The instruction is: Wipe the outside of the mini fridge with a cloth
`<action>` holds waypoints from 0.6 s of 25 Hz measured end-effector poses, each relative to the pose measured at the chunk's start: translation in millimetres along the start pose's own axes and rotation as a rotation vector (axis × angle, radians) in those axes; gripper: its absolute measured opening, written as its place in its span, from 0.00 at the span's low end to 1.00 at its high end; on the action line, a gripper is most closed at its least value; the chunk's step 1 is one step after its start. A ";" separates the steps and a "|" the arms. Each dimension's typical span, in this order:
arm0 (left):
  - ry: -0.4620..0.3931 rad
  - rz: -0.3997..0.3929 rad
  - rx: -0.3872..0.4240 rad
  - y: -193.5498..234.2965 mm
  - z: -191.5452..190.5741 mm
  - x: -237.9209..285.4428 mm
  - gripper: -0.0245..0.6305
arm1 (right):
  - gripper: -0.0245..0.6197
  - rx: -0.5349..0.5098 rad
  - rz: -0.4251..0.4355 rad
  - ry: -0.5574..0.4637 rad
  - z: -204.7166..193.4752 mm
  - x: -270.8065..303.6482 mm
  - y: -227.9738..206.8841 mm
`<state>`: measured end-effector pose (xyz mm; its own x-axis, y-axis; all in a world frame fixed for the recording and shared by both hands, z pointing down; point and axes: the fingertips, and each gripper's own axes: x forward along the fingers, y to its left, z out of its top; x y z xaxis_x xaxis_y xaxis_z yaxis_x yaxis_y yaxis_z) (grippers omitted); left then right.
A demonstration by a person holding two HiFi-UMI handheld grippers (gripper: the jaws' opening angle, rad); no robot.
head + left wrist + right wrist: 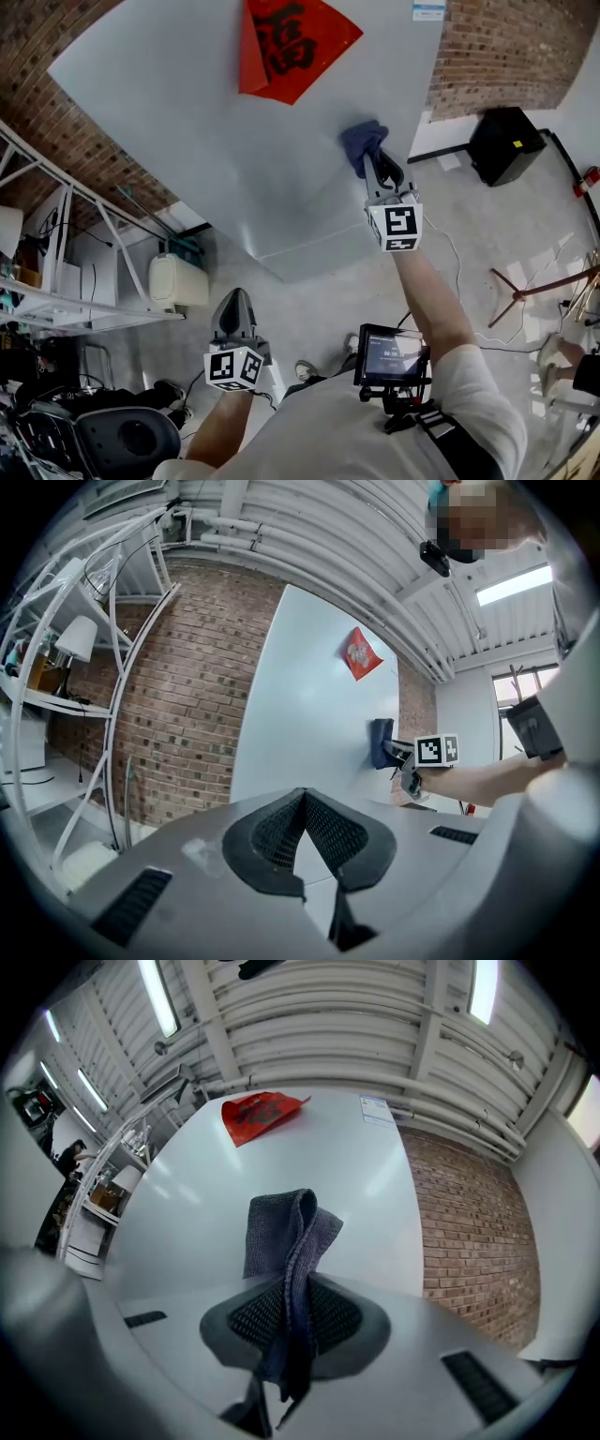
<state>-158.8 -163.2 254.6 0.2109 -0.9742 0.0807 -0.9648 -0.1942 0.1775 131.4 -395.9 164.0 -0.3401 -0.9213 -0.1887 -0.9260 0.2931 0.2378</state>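
Head view: the pale grey, flat-sided mini fridge fills the upper frame, in front of a red-brown brick wall. A red diamond-shaped paper decoration is fixed to the fridge panel and bears one large black Chinese character, which reads as 福. A small white label with a blue band sits at the panel's upper edge, right of the decoration; its print is too small to read.

The dark blue-grey woven cloth is bunched against the fridge panel, below and to the right of the red decoration. The right gripper holds it there.

Right gripper view: the fingers are clamped on the folded cloth, with one end standing up beyond the tips and the other hanging behind them.

Left gripper view: the left gripper is well apart from the fridge. Its fingers meet at the tips with nothing between them.
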 end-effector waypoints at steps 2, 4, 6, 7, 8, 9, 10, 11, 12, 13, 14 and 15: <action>-0.001 -0.005 -0.001 -13.0 -2.6 14.3 0.02 | 0.13 -0.004 0.000 0.004 -4.6 -1.8 -14.5; -0.003 -0.014 -0.002 -25.8 -4.5 29.3 0.02 | 0.13 -0.001 -0.009 0.009 -9.1 -3.4 -29.7; -0.005 -0.024 -0.002 -38.6 -6.6 43.7 0.02 | 0.13 0.014 -0.027 0.016 -15.3 -5.2 -47.5; -0.006 -0.029 -0.003 -45.0 -8.0 50.7 0.02 | 0.13 0.022 -0.036 0.022 -19.1 -6.1 -57.1; -0.006 -0.033 -0.003 -51.1 -9.5 57.6 0.02 | 0.13 0.028 -0.044 0.029 -22.9 -7.0 -66.5; -0.005 -0.036 -0.003 -56.9 -10.9 64.5 0.02 | 0.13 0.033 -0.051 0.036 -26.5 -7.9 -75.2; -0.004 -0.038 -0.003 -62.3 -12.3 71.2 0.02 | 0.13 0.037 -0.057 0.044 -30.0 -9.0 -83.0; -0.004 -0.040 -0.002 -67.6 -13.4 78.0 0.02 | 0.13 0.041 -0.061 0.051 -33.3 -10.1 -90.1; -0.005 -0.043 -0.001 -72.8 -14.4 84.9 0.02 | 0.13 0.045 -0.063 0.058 -36.5 -11.3 -96.3; -0.006 -0.046 0.001 -77.8 -15.4 91.9 0.02 | 0.13 0.048 -0.063 0.064 -39.3 -12.0 -101.3; -0.007 -0.048 0.003 -82.4 -16.5 99.0 0.02 | 0.14 0.048 -0.058 0.067 -41.3 -12.3 -104.5; -0.007 -0.050 0.006 -86.3 -17.5 106.1 0.02 | 0.13 0.046 -0.051 0.068 -42.3 -12.4 -105.9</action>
<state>-50.4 -247.7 265.1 0.2576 -0.9641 0.0646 -0.9540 -0.2431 0.1756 240.7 -426.3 181.5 -0.2823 -0.9500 -0.1338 -0.9487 0.2558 0.1858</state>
